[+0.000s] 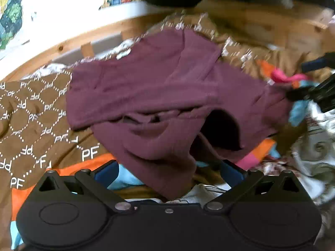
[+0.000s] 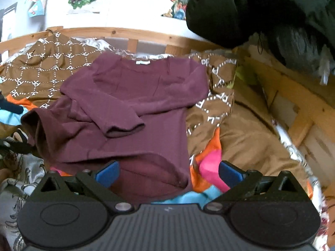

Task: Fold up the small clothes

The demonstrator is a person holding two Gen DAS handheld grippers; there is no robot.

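Observation:
A maroon long-sleeved top (image 2: 129, 106) lies spread on a brown quilt, neck label at the far side, one sleeve folded across its body. It also shows in the left wrist view (image 1: 159, 96). My left gripper (image 1: 167, 171) is open, blue fingers wide apart, with a sleeve end lying between them. My right gripper (image 2: 167, 173) is open over the top's hem, blue fingers either side of the corner. The right gripper shows at the left view's right edge (image 1: 314, 79), the left gripper at the right view's left edge (image 2: 12, 125).
The brown quilt with white "PF" lettering (image 2: 52, 67) covers a bed with a wooden frame (image 2: 146, 35). A black jacket (image 2: 251, 10) hangs over the far right corner. Orange, pink and blue patches (image 2: 209, 163) lie near the grippers. A white wall with posters is behind.

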